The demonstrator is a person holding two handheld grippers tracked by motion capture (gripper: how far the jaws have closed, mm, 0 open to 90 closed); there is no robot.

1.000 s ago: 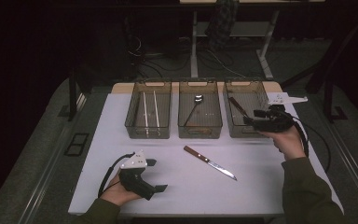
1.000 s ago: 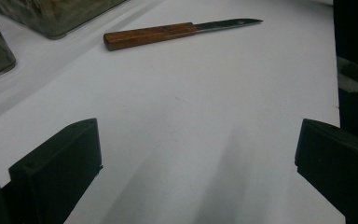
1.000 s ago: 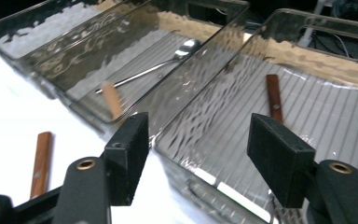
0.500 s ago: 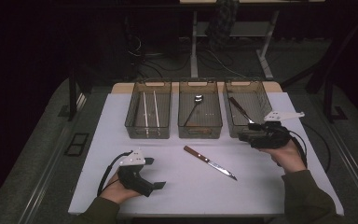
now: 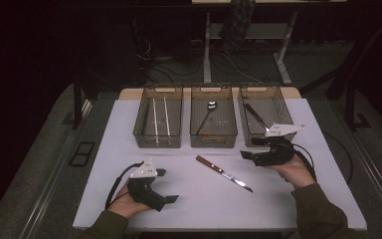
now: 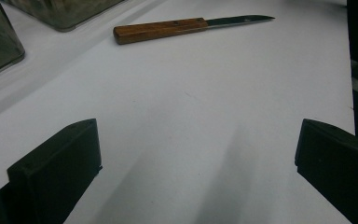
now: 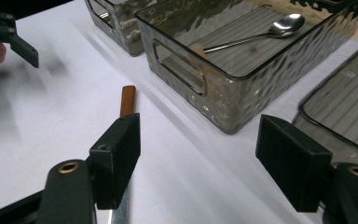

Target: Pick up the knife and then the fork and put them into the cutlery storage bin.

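— On the counter point(image 5: 129, 149), where's the knife point(image 5: 224, 173)?
— Before the middle bin point(image 5: 214, 135); handle toward the bins, blade toward the person's right.
— Fingers?
— Right gripper point(image 5: 246, 155) just widened, empty; left gripper point(image 5: 171, 199) spread, empty.

Brown-handled knife point(image 5: 223, 173); white table point(image 5: 189, 199)

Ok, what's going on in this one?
A person at a white table is sorting cutlery into three clear bins. The right gripper, jaws open and empty after just opening, hangs close to a wooden-handled knife lying loose on the table. The left gripper rests open near the front edge. The left bin holds chopsticks, the middle bin a spoon, and the right bin another knife.
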